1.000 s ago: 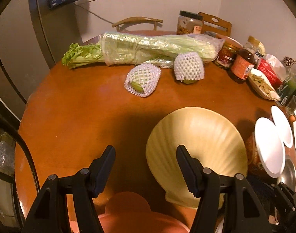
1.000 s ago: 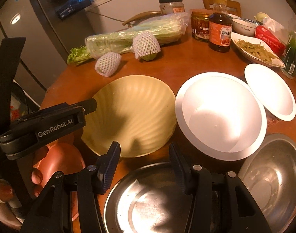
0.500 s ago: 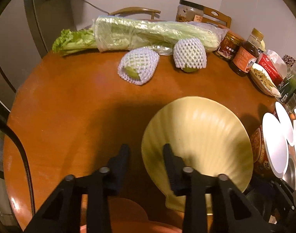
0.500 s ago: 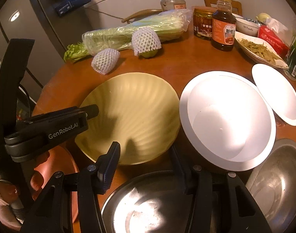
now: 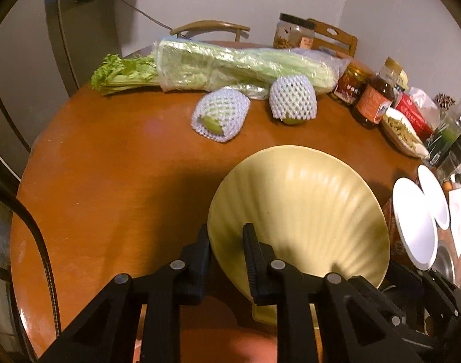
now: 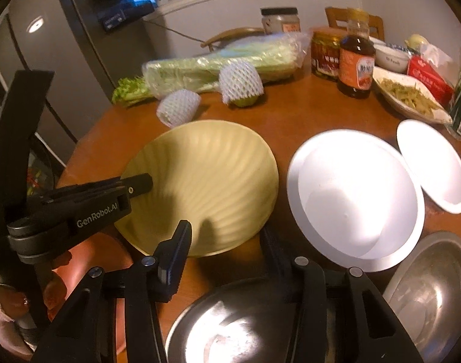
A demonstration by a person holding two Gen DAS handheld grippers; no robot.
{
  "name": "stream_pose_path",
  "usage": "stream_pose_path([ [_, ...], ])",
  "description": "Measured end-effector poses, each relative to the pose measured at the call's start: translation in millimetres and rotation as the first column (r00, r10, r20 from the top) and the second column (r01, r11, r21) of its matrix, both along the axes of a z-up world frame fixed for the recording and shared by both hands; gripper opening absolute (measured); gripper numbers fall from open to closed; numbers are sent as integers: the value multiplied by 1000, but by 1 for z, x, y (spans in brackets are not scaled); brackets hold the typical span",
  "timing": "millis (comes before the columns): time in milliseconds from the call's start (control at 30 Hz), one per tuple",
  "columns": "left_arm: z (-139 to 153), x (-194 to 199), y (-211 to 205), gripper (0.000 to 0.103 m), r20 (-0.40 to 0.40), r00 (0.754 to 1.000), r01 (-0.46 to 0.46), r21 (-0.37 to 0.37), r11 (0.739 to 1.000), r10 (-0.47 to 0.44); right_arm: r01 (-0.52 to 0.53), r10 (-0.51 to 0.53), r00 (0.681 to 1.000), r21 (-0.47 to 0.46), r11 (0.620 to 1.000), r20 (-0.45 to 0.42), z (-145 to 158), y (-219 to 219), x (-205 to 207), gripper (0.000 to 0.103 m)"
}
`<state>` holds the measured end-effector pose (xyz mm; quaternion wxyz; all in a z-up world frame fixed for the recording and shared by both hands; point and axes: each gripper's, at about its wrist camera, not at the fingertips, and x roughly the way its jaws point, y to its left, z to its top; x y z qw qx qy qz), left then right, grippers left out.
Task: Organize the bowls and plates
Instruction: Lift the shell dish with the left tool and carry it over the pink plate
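The round brown wooden table (image 5: 115, 175) carries everything. At its far side lies a long bunch of green celery in a clear plastic wrap (image 5: 230, 66), and in front of it lie two green fruits in white foam nets (image 5: 220, 114), next to each other. The pale yellow shell-shaped ribbed plate (image 5: 306, 211) is on the near part of the table, and beside it, to the right, stands a big round white plate (image 6: 356, 196) with a smaller white plate (image 6: 433, 163) just beside that one. Two shiny steel bowls (image 6: 230, 326) are at the near edge, under the right gripper. The left gripper (image 5: 226, 240) is clenched on the near left rim of the yellow plate, one finger inside and one finger outside. The right gripper (image 6: 224, 242) has its jaws apart above the table, just before the near edge of the yellow plate; they have just been closing a little, and they hold nothing between them.
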<state>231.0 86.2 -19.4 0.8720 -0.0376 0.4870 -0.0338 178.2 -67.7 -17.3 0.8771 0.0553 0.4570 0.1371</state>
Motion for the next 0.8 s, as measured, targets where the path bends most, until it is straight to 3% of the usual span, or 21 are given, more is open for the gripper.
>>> stream_pose_path([
  [333,25,-25,18,21,61,998,-24,-29,999,26,-46,45,997,11,999,65,21,11,-14,48],
  [800,52,-66,33,21,114,991,-68,-9,998,69,-107,106,987,-2,994,120,44,25,-42,48],
])
